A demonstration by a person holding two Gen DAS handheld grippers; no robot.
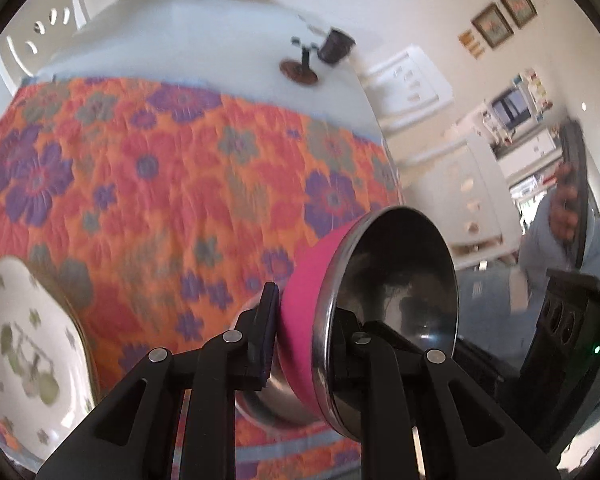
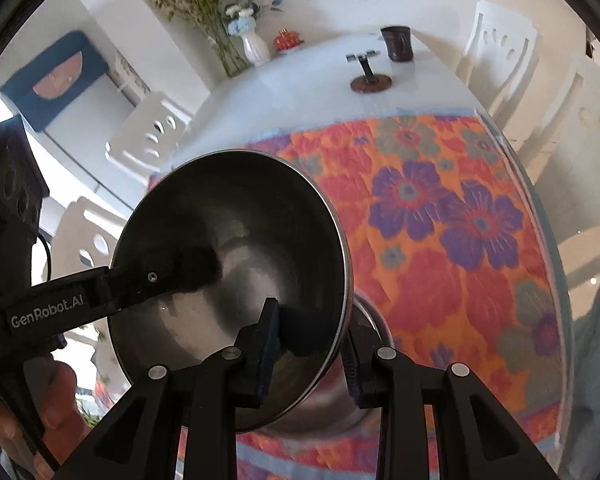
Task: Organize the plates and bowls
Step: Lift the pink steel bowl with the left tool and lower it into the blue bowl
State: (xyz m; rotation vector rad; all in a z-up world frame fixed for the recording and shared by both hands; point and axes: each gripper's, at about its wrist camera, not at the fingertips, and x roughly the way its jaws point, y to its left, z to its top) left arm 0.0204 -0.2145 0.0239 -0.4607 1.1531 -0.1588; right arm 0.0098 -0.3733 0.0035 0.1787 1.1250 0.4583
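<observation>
My left gripper (image 1: 306, 332) is shut on the rim of a steel bowl with a pink outer band (image 1: 380, 308), held tilted above the floral cloth; one finger is outside, the other inside. My right gripper (image 2: 310, 344) is shut on the rim of a plain steel bowl (image 2: 236, 248), also tilted and lifted. The left gripper's finger (image 2: 140, 284) reaches into that bowl from the left. A white plate with a green flower print (image 1: 24, 344) lies on the cloth at the lower left of the left wrist view.
An orange and purple floral cloth (image 2: 452, 232) covers the near part of the white table (image 2: 312, 92). A dark cup (image 2: 397, 43), a small stand (image 2: 370, 80), a white vase (image 2: 255, 49) and a red jar (image 2: 287, 40) stand at the far end. White chairs (image 2: 496, 60) surround the table.
</observation>
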